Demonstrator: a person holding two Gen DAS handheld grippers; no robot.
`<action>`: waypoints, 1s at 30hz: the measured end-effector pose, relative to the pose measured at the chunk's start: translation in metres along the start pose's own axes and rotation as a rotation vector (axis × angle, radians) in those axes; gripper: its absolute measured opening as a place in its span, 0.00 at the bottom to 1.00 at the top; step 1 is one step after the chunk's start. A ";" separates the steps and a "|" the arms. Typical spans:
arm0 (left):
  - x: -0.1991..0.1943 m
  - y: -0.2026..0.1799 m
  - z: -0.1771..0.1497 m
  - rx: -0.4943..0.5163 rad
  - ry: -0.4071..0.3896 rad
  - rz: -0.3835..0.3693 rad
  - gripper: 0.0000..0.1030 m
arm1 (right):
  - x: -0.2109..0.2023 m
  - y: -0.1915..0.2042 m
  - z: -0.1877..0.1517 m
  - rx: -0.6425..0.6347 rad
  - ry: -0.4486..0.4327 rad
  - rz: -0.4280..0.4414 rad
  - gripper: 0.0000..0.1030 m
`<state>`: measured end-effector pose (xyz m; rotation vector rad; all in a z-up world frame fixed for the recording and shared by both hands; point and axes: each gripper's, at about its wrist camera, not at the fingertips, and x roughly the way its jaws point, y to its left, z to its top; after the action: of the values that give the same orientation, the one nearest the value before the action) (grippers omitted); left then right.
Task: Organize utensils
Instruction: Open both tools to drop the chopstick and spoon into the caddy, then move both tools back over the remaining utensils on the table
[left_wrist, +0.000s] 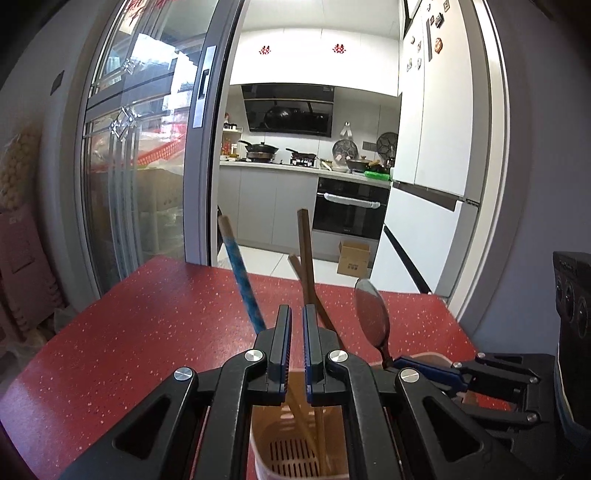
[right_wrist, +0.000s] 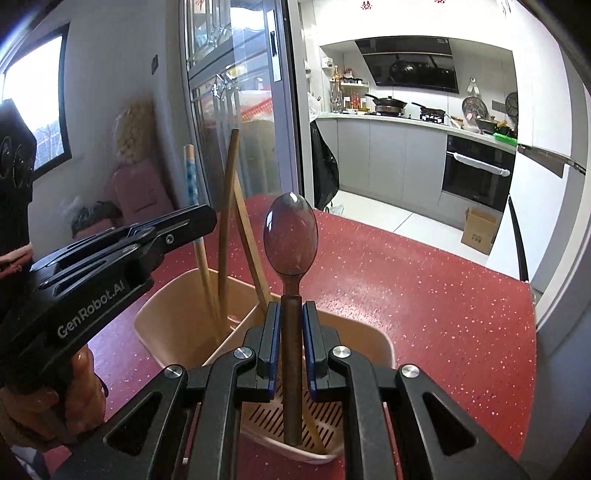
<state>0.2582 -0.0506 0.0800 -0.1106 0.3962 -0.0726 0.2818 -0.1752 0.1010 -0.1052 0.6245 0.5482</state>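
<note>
The right gripper (right_wrist: 290, 314) grips a dark metal spoon (right_wrist: 290, 236) upright over the beige slotted plastic holder (right_wrist: 177, 332) at lower centre; the left gripper (left_wrist: 296, 319), jaws narrowly parted, holds nothing above it; bare speckled red counter (right_wrist: 424, 295) stretches right.

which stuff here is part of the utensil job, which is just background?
Job: spoon in right claw; holder; chopsticks standing in it; left claw, holding nothing.

Background: red table, glass door, oven, woks, fridge, cardboard box.
</note>
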 end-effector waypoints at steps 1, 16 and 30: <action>-0.002 0.001 -0.001 -0.003 0.008 0.003 0.33 | 0.000 0.001 -0.001 0.001 0.007 0.002 0.13; -0.039 0.019 -0.005 0.046 0.164 0.013 0.33 | -0.038 -0.005 0.000 0.168 0.030 -0.018 0.45; -0.084 0.043 -0.072 0.135 0.414 -0.024 0.33 | -0.083 0.011 -0.085 0.458 0.225 -0.146 0.52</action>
<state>0.1549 -0.0066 0.0405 0.0350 0.8019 -0.1470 0.1755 -0.2257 0.0816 0.2208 0.9395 0.2431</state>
